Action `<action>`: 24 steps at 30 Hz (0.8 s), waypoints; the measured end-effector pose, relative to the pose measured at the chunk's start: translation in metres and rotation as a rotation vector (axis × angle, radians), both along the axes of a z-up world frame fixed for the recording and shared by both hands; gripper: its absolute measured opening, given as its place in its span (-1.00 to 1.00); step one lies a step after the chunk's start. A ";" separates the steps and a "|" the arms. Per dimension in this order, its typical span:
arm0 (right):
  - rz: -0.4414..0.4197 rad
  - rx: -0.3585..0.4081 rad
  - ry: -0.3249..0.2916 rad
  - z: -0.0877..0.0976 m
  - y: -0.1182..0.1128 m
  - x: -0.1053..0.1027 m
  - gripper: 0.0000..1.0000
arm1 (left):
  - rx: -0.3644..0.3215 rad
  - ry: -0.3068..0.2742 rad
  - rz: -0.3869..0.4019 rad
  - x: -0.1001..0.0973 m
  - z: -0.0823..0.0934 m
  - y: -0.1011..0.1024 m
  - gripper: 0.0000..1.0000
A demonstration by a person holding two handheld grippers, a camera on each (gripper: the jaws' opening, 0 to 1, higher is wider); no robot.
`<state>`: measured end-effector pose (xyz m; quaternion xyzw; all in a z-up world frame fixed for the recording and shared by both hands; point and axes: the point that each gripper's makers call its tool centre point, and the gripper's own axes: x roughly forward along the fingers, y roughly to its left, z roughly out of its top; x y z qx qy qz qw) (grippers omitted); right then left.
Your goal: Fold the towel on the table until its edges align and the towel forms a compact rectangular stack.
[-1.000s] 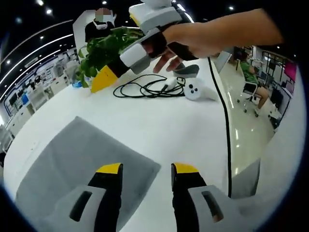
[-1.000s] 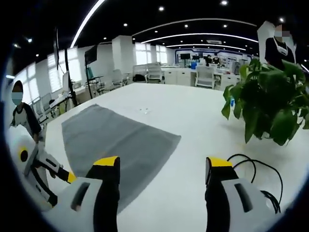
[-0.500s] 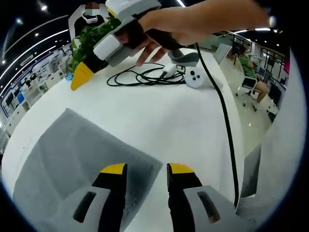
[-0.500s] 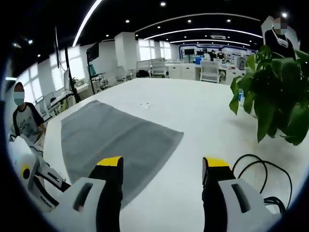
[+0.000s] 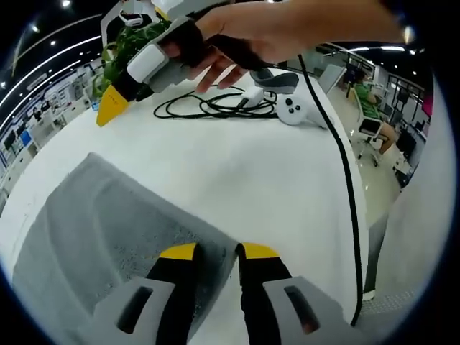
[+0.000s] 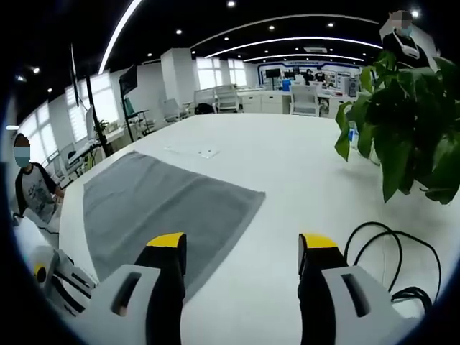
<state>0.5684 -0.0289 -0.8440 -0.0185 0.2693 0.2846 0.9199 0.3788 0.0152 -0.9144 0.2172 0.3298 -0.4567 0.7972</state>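
Observation:
A grey towel point(image 5: 108, 237) lies flat on the white table point(image 5: 259, 180), spread out as one layer. My left gripper point(image 5: 218, 251) sits low at the towel's near right corner. Its yellow-tipped jaws stand narrowed on either side of that corner, with a gap still between them. A hand holds my right gripper point(image 5: 111, 108) above the table beyond the towel's far edge. In the right gripper view the towel point(image 6: 158, 205) lies ahead and to the left, and my right gripper point(image 6: 241, 244) is wide open over bare table with nothing between its fingers.
A coiled black cable point(image 5: 215, 108), a white controller point(image 5: 291, 109) and a potted plant point(image 6: 402, 122) stand at the table's far side. A black cord point(image 5: 348, 187) runs along the right table edge. A person point(image 6: 29, 190) stands beyond the table.
My left gripper has come down onto the towel's corner and its jaws have narrowed. The hand with the right gripper has shifted left, toward the towel's far edge.

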 end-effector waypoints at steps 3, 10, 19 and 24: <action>0.004 -0.012 0.009 -0.006 0.004 0.007 0.17 | -0.002 0.001 -0.003 0.000 0.000 -0.001 -0.60; 0.034 -0.048 0.004 -0.014 0.016 0.022 0.03 | 0.006 0.005 -0.015 0.000 0.001 -0.002 -0.66; 0.066 -0.071 -0.009 -0.022 0.041 0.055 -0.12 | 0.020 0.013 -0.033 0.002 0.001 -0.001 -0.71; 0.060 -0.073 -0.012 -0.025 0.048 0.072 -0.16 | 0.023 0.030 -0.030 0.003 0.002 -0.001 -0.71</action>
